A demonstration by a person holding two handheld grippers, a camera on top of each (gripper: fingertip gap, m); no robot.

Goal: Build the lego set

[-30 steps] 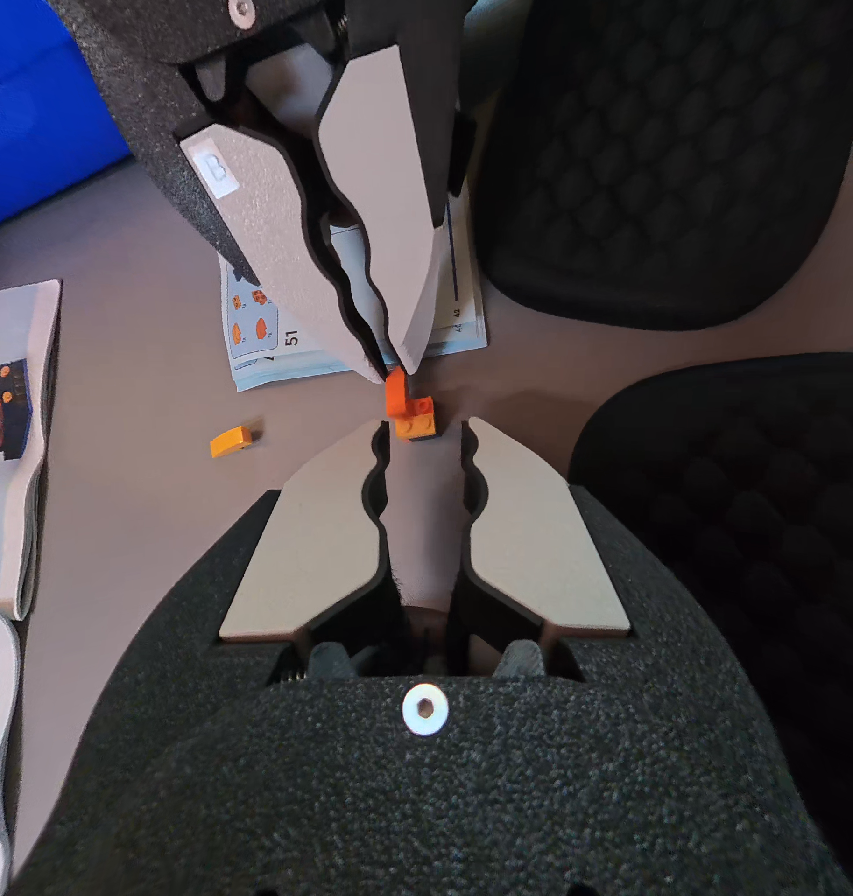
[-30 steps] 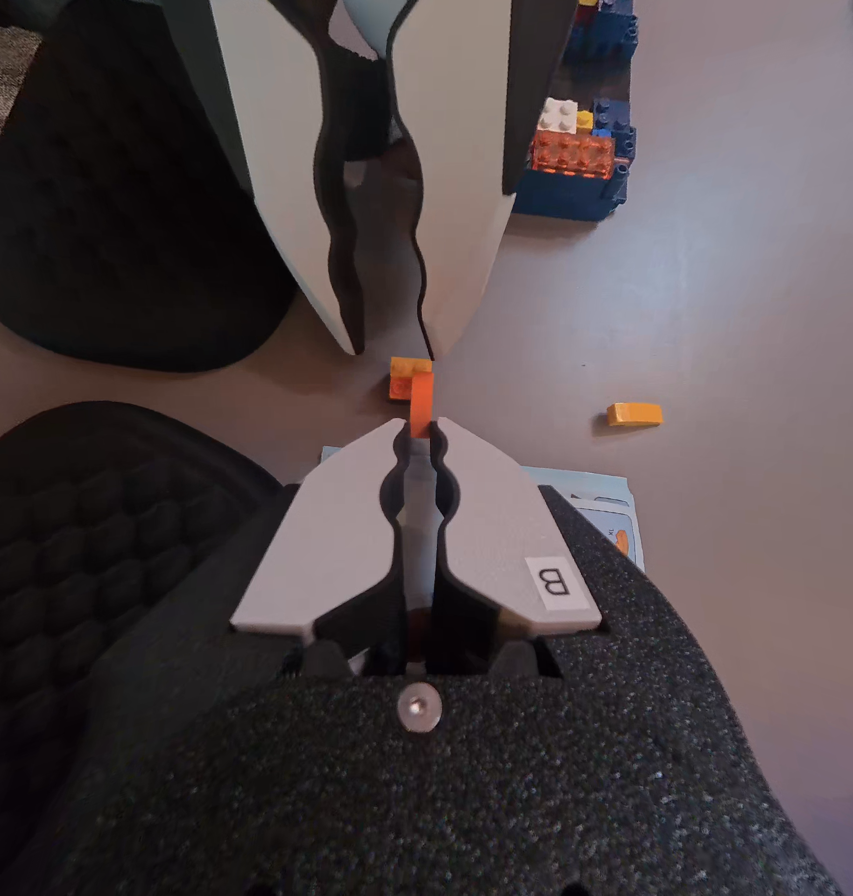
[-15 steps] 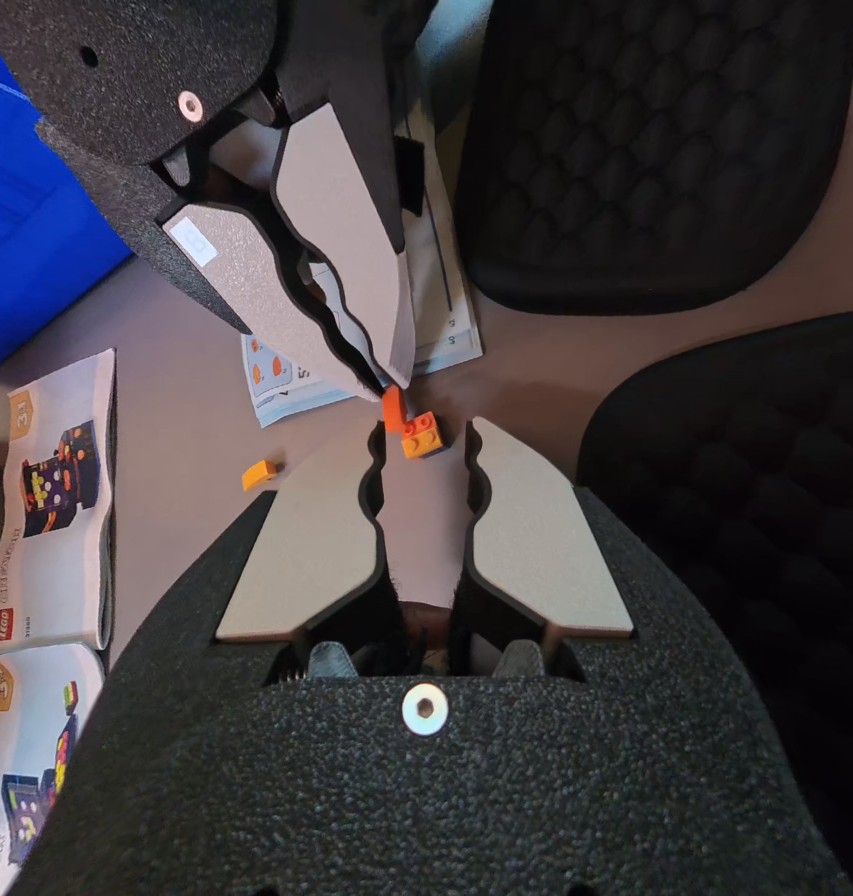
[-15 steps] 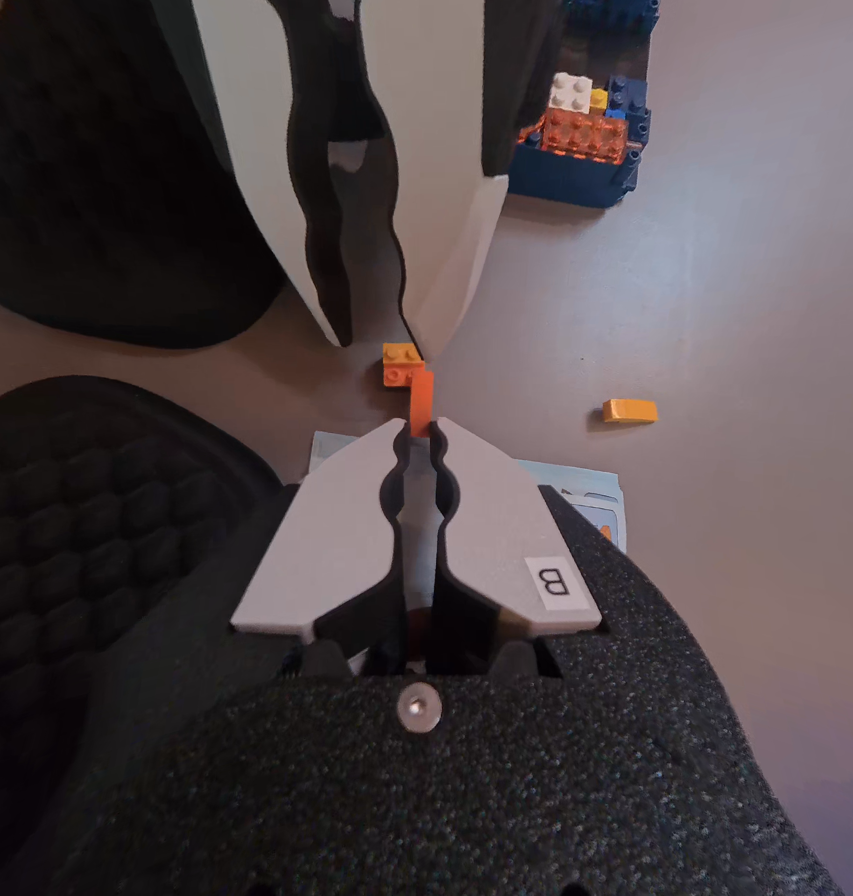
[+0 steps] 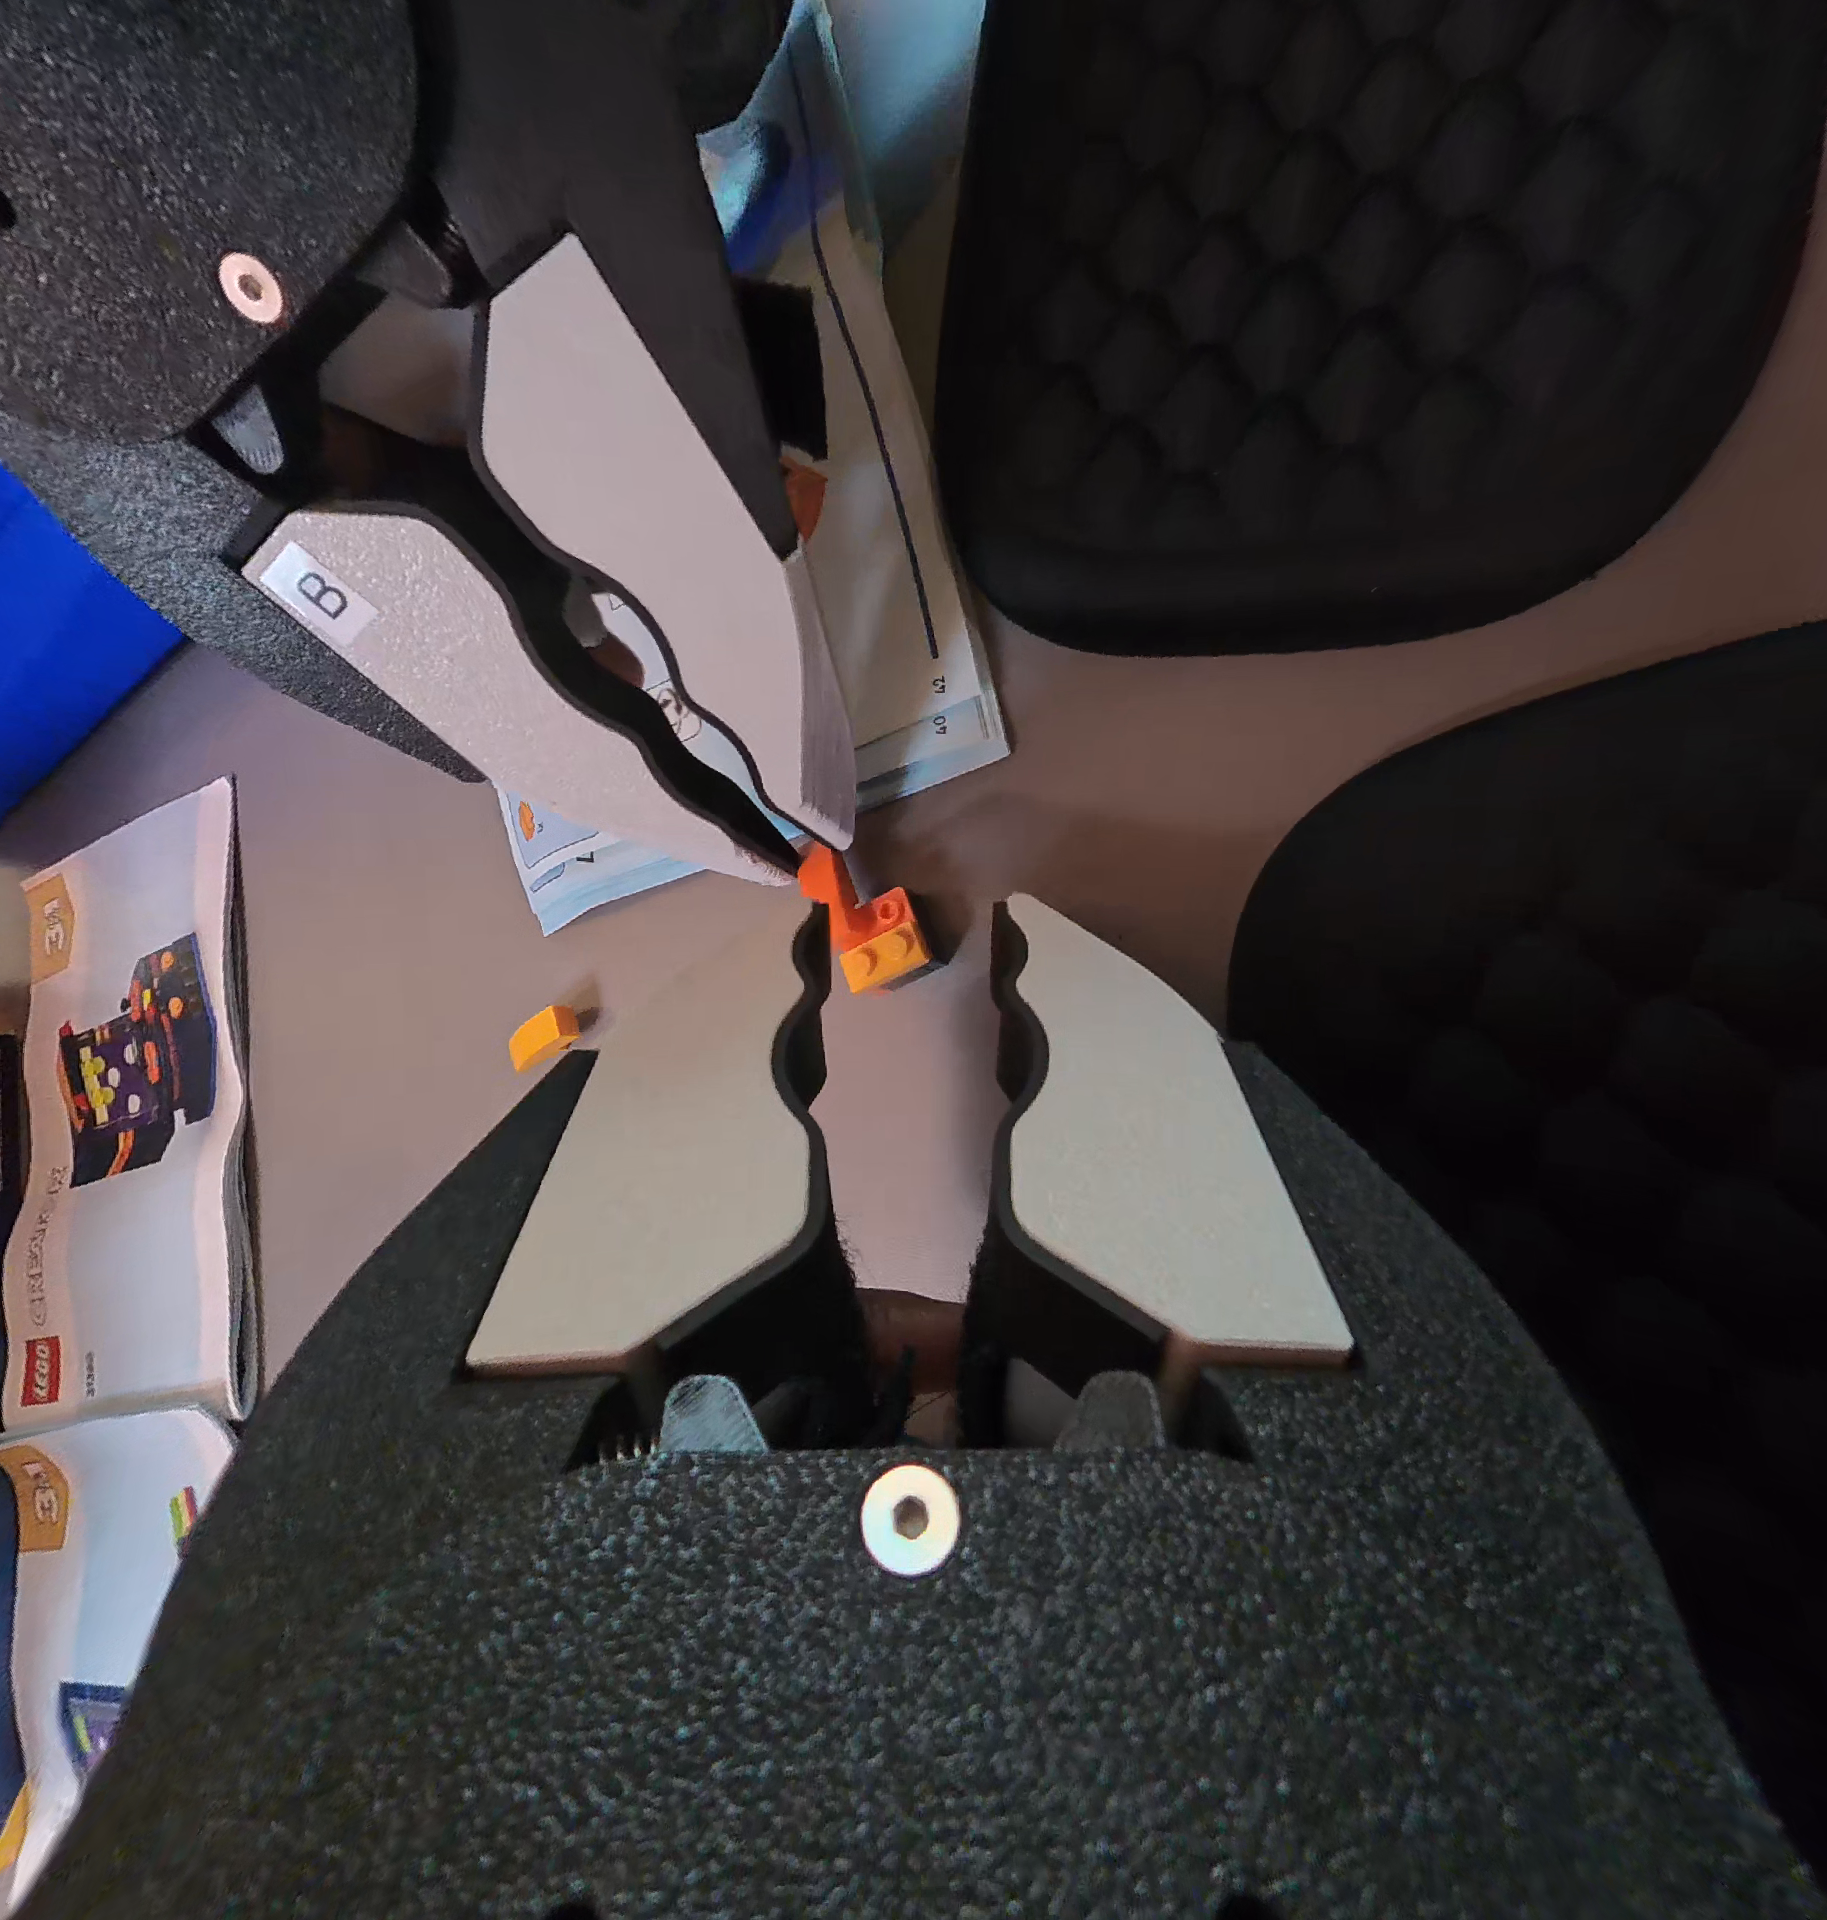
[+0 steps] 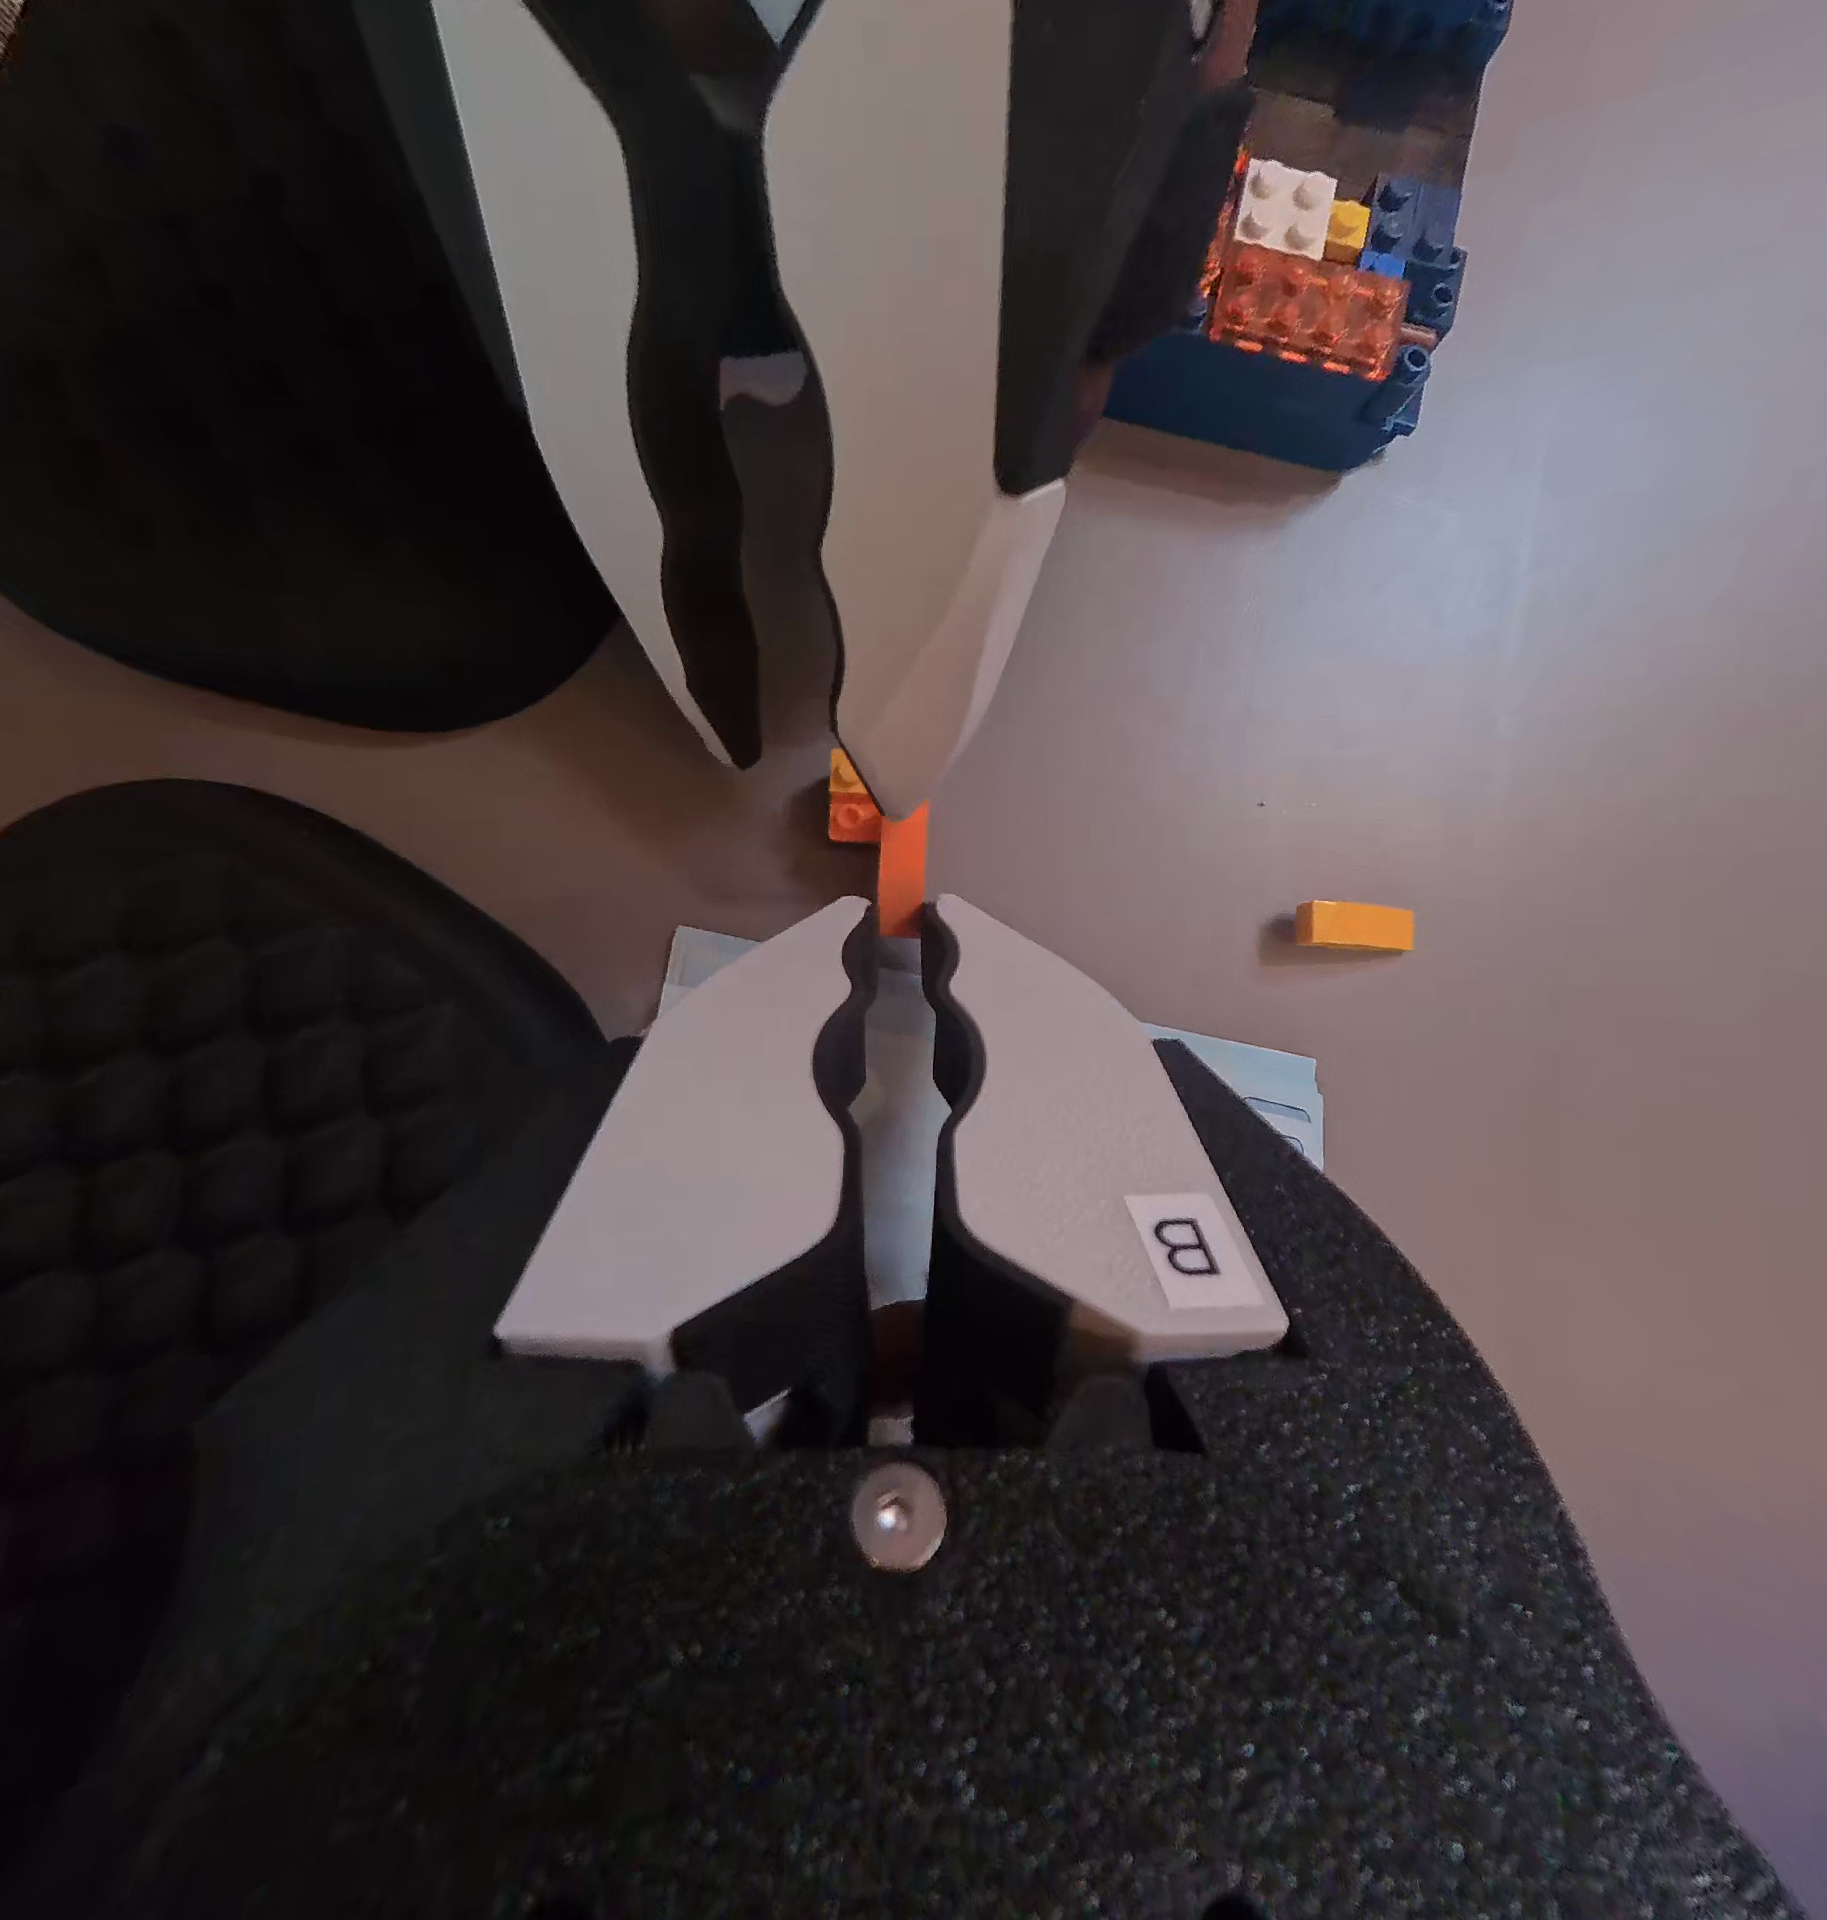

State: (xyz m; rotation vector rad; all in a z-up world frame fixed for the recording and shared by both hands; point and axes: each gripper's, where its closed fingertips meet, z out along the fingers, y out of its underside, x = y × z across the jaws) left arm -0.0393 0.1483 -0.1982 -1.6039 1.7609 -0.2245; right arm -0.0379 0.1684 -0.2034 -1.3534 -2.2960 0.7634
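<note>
Orange bracket piece sits mid-frame, pinched between our right gripper's pads. Its small brick stack now lies between our left gripper's spread fingertips, which have advanced; the right gripper slants from upper left.

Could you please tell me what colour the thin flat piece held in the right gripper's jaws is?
Orange piece; the right wrist view shows it best.
</note>
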